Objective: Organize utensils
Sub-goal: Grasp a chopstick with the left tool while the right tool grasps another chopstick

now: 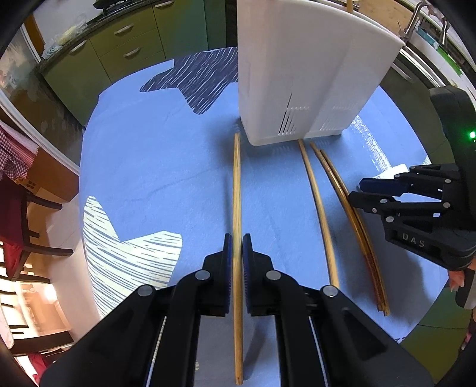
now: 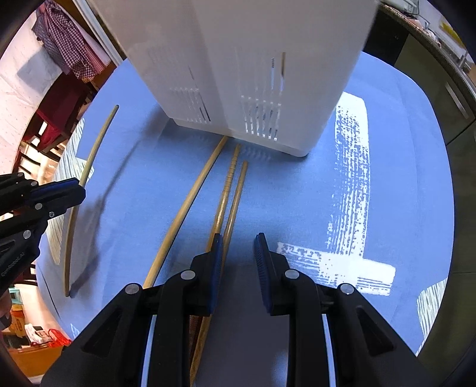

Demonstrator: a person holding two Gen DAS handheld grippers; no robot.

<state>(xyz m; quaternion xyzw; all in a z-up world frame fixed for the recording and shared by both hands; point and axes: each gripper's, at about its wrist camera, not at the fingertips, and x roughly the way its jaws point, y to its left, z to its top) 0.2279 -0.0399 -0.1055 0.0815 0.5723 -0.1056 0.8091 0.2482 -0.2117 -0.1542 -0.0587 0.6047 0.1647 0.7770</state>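
Chopstick in left claw: left claw (image 1: 237,238) is clamped on a single pale chopstick (image 1: 237,190), which runs from 6 o'clock to 12 o'clock in the left wrist view, its far tip near the white holder (image 1: 300,68).
Right claw: right claw (image 2: 238,241) has its jaws parted and grips nothing; its blue pads (image 2: 218,256) sit over the pair of chopsticks (image 2: 230,196), the left pad covering part of one stick, whether touching cannot be told.
Loose chopsticks: a lighter stick (image 2: 190,205) lies at 10 o'clock of the right claw, just beside the pair; all three point toward the holder at 12 o'clock.
Holder: tall white box with slotted sides, standing upright on the worktop (image 1: 148,166).
Worktop: covered by a blue cloth with white and dark brushed patches.
Room: green cabinets (image 1: 119,38) at 11 o'clock in the left wrist view, a faucet (image 1: 415,18) at 1 o'clock, dark wooden chairs (image 1: 26,226) at 9 o'clock.
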